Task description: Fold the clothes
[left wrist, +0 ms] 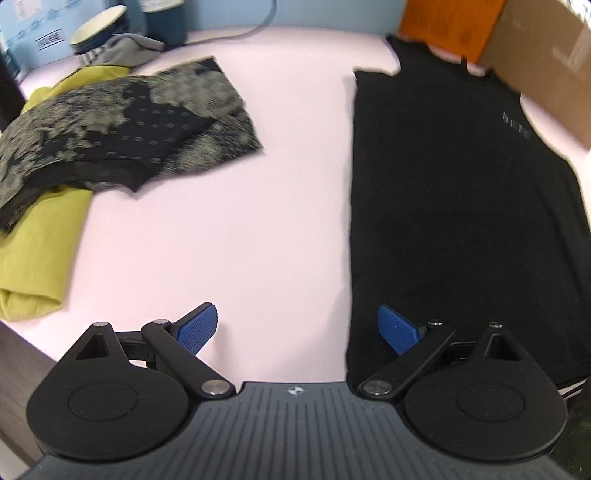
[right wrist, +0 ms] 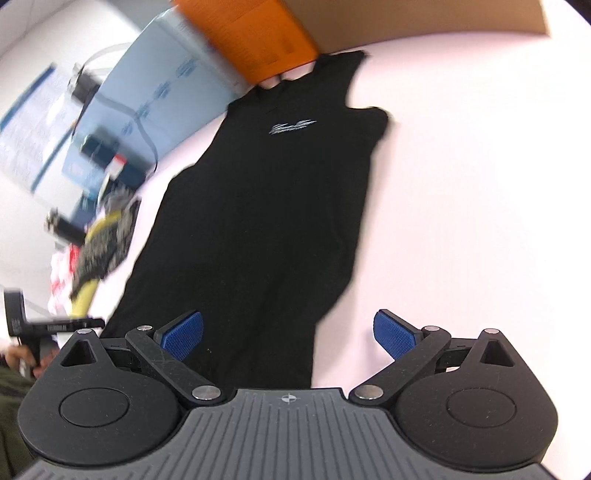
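Note:
A black sleeveless top (left wrist: pixel 454 206) lies flat and lengthwise on the pale pink table (left wrist: pixel 258 229), its sides folded in to a long strip. My left gripper (left wrist: pixel 297 330) hovers open over the strip's near left edge, one blue pad over the cloth and one over bare table. In the right wrist view the same black top (right wrist: pixel 266 206) shows a small silver logo near its neck. My right gripper (right wrist: pixel 288 336) is open above the top's near right edge, nothing between its pads.
A patterned black-and-grey garment (left wrist: pixel 122 125) lies on a yellow-green one (left wrist: pixel 37 251) at the left. Behind stand a bowl (left wrist: pixel 99 27), a grey cloth, an orange box (left wrist: pixel 447 26) and a cardboard box (left wrist: pixel 546 62). The table's front left edge (left wrist: pixel 22 336) is near.

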